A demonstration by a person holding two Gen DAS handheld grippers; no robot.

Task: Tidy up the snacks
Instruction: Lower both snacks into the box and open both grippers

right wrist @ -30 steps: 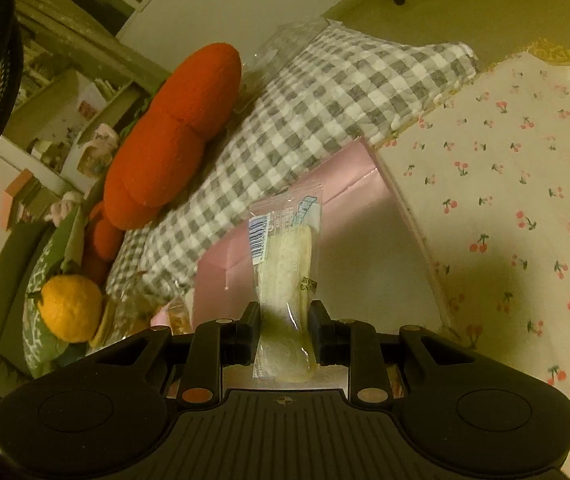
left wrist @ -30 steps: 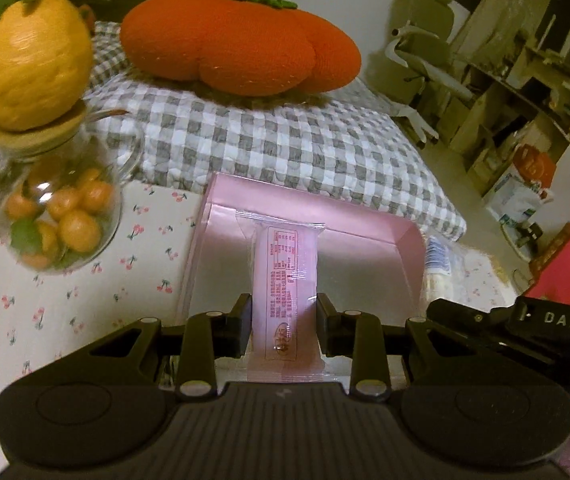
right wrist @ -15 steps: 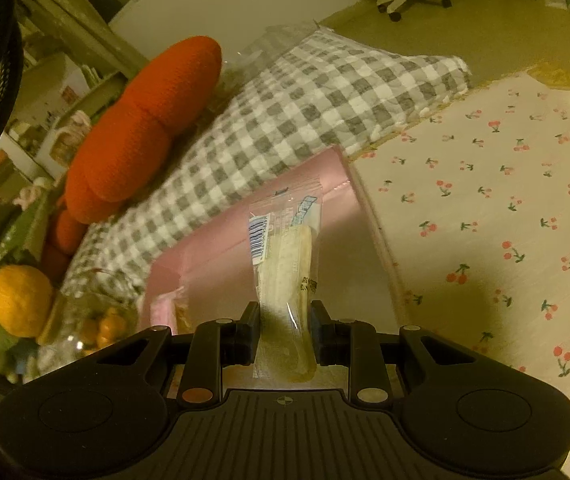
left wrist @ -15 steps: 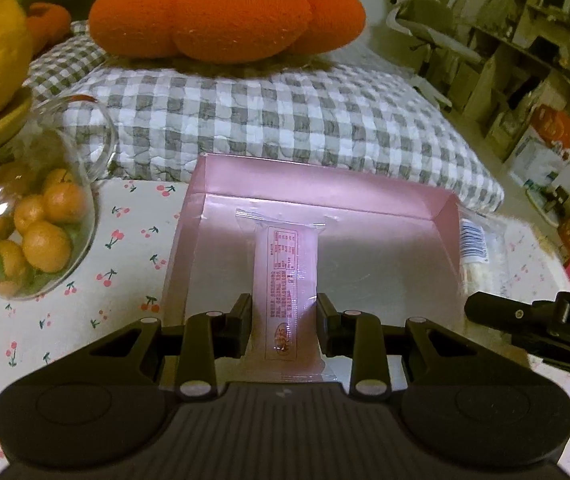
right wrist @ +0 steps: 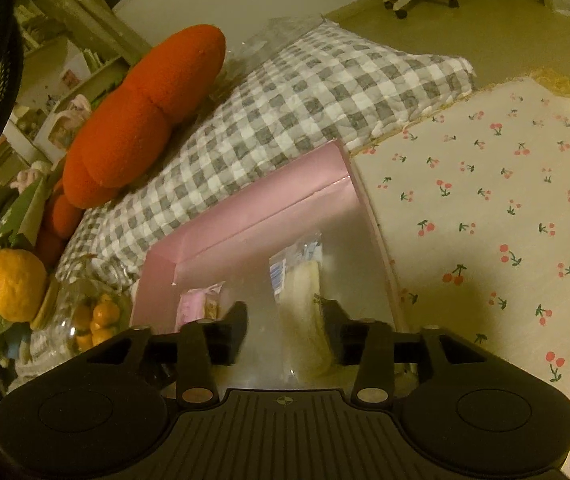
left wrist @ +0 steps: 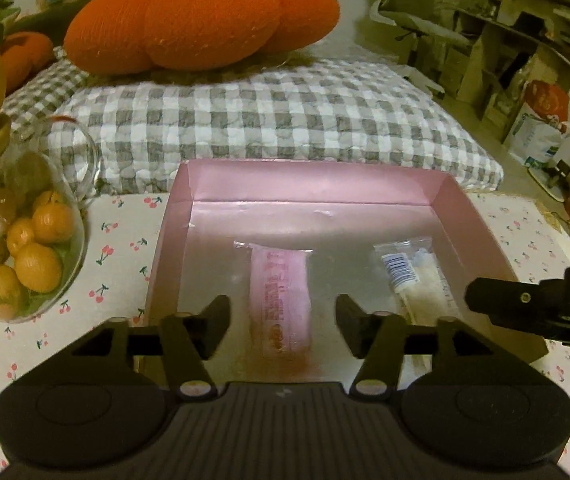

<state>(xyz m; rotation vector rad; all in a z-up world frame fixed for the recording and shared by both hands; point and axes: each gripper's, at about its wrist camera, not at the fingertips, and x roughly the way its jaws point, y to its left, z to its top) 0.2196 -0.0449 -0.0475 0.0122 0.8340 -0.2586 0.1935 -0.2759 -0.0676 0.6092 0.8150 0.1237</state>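
A shallow pink box [left wrist: 309, 182] stands on the cherry-print cloth. On its floor lies a pink snack packet [left wrist: 281, 304], loose between the spread fingers of my left gripper [left wrist: 283, 320], whose jaws are opening; neither pad touches it. To its right lies a pale snack packet [left wrist: 413, 280] with a barcode. In the right wrist view that pale packet [right wrist: 305, 300] lies between the fingers of my right gripper [right wrist: 285, 320], close to the right finger; these jaws are opening too and no longer pinch it. The pink packet [right wrist: 201, 304] shows at the left of the box [right wrist: 245, 216]. From the right edge of the left wrist view one black finger [left wrist: 525, 306] of the right gripper reaches in.
A glass jar of small oranges [left wrist: 25, 256] stands left of the box, with a yellow citrus [right wrist: 13, 284] on its lid. Behind the box lie a grey checked cushion [left wrist: 269, 120] and an orange plush pumpkin [left wrist: 201, 20]. The cherry-print cloth [right wrist: 505, 220] spreads to the right.
Both grippers were shut on their packets and have spread their jaws; the pink and pale packets now lie on the box floor. The left gripper came down closer to the box.
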